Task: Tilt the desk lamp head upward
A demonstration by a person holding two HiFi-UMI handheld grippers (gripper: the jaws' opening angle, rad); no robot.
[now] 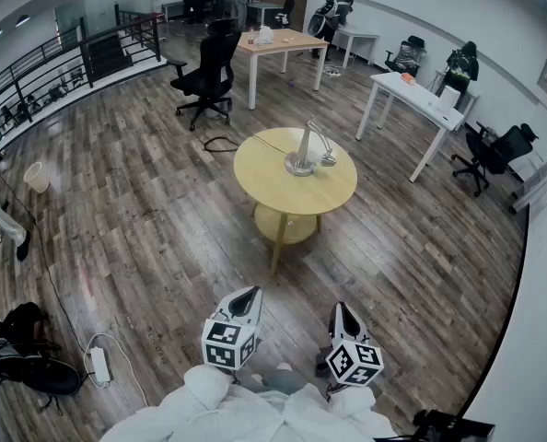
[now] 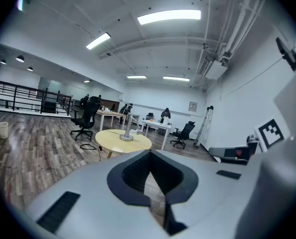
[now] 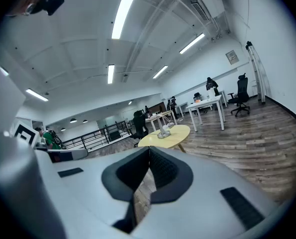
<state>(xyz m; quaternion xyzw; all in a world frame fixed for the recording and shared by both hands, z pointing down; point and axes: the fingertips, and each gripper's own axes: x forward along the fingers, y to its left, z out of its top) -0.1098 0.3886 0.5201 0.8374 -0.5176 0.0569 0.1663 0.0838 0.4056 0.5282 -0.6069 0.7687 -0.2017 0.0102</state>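
Lamp (image 1: 306, 150) on table (image 1: 255, 180), right of centre, clear of the rim. Open floor (image 1: 163, 210) on every side; chair (image 1: 204, 76) and cable (image 1: 220, 143) far left, white desk (image 1: 412, 99) far right. Near, well short of table: left gripper (image 1: 248, 294), right gripper (image 1: 343, 309), both clenched, empty.

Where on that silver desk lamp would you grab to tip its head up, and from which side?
Probably the small head, hanging low at the end of the curved arm, right of the post in the head view. Come from that open side; the post blocks the other.
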